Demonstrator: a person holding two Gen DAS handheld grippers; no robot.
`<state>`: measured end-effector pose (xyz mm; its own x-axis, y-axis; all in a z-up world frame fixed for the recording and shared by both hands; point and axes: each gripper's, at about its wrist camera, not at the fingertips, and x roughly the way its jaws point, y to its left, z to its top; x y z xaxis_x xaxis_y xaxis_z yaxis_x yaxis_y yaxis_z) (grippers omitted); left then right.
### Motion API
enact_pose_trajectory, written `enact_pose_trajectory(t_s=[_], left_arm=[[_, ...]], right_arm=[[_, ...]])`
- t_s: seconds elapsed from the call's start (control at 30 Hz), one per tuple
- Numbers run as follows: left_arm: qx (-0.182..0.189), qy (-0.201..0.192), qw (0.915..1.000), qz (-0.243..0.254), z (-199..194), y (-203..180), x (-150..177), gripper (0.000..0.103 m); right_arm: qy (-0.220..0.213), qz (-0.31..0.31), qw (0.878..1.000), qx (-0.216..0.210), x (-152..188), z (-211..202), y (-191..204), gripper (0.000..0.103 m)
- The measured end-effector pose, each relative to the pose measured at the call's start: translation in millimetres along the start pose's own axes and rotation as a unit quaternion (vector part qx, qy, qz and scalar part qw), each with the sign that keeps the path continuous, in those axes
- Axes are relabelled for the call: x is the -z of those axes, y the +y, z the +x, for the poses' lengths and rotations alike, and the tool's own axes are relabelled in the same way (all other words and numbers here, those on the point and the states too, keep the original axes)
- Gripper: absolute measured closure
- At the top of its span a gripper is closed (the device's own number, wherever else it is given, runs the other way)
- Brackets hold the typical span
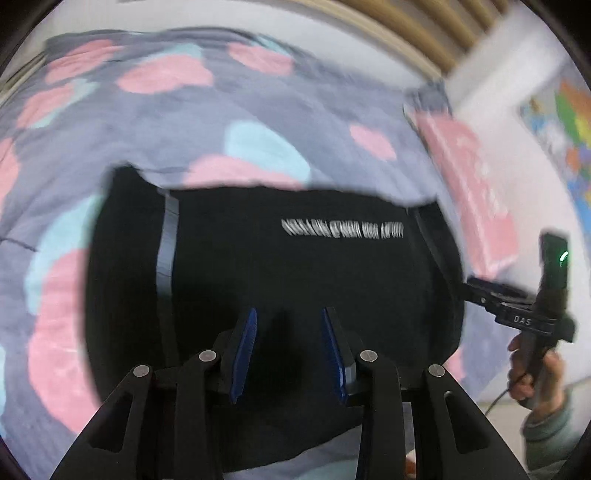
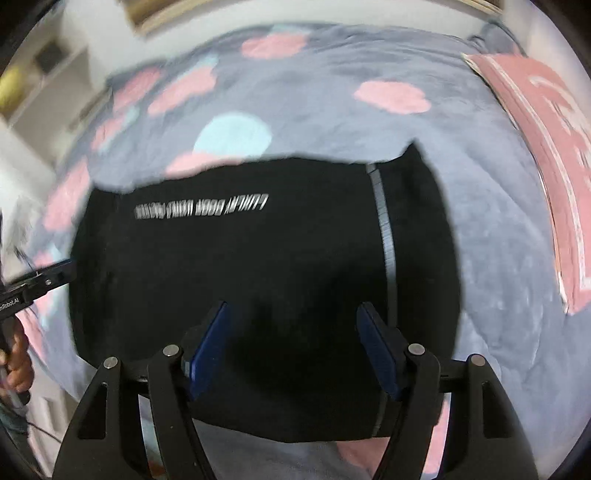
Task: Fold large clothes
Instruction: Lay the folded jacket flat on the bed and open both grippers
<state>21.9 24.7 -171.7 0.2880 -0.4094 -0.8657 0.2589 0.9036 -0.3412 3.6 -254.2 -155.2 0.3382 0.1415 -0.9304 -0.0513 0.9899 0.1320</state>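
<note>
Fleece surface: grey bedspread (image 1: 303, 122) printed with pink and pale blue blobs, spread under everything.
Room: white wall beyond the bedspread; wooden slats (image 1: 424, 33) above its far edge in the left wrist view; colourful poster (image 1: 565, 122) on the wall to the right of the bedspread; both views blurred.
Pillow: one pink pillow (image 2: 546, 162) lying on the bedspread to the right of the garment.
Garment: one black garment (image 2: 258, 280), lying flat on the bedspread, in the middle of both views.
Garment details: one line of white lettering (image 2: 201, 206), too smeared to read; one grey stripe (image 2: 384, 229) running down near the side toward the pillow in the right wrist view.
Grippers: two, each with two blue-padded fingers.
Left gripper (image 1: 290, 350): jaws parted with a moderate gap, holding nothing, over the near part of the garment; contact with the cloth cannot be told.
Right gripper (image 2: 293, 347): jaws spread wide, holding nothing, over the near part of the garment; contact cannot be told.
Hands: one bare hand (image 1: 535, 373) around the right gripper's handle, off the garment's edge toward the pillow.
</note>
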Motion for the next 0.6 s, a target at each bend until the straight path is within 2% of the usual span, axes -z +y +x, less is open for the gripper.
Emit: enact_pose_trajectory(t_s=[0.07,0.17,0.2,0.3,0.37,0.5,0.6], left_arm=[[-0.032,0.022,0.9993,-0.001,27.2,-6.7,10.9,0.066],[-0.079,0.014,0.9967,0.000,52.1,-9.4,25.4,0.066],[-0.096,0.024,0.9951,0.004,61.2,-9.7,27.3,0.066],[-0.133,0.047,0.9897,0.027,76.9,-15.8,22.3,0.065],[-0.136,0.050,0.9891,0.025,78.6,-13.2,18.5,0.065],[-0.109,0.048,0.9928,0.011,80.4,-0.9,16.2,0.065],[-0.115,0.047,0.9921,0.019,78.1,-0.2,17.0,0.065]], right_arm=[[0.015,-0.017,1.000,0.015,8.0,17.6,13.1,0.030],[0.055,-0.026,0.998,0.027,26.8,50.3,24.5,0.030],[0.070,-0.022,0.997,0.033,31.4,63.3,24.5,0.030],[0.066,-0.024,0.997,0.044,36.9,75.6,28.2,0.030],[0.067,-0.020,0.997,0.045,36.0,75.8,29.4,0.029],[0.069,-0.014,0.997,0.034,36.7,78.2,29.0,0.029],[0.066,-0.016,0.997,0.035,37.7,83.2,28.4,0.029]])
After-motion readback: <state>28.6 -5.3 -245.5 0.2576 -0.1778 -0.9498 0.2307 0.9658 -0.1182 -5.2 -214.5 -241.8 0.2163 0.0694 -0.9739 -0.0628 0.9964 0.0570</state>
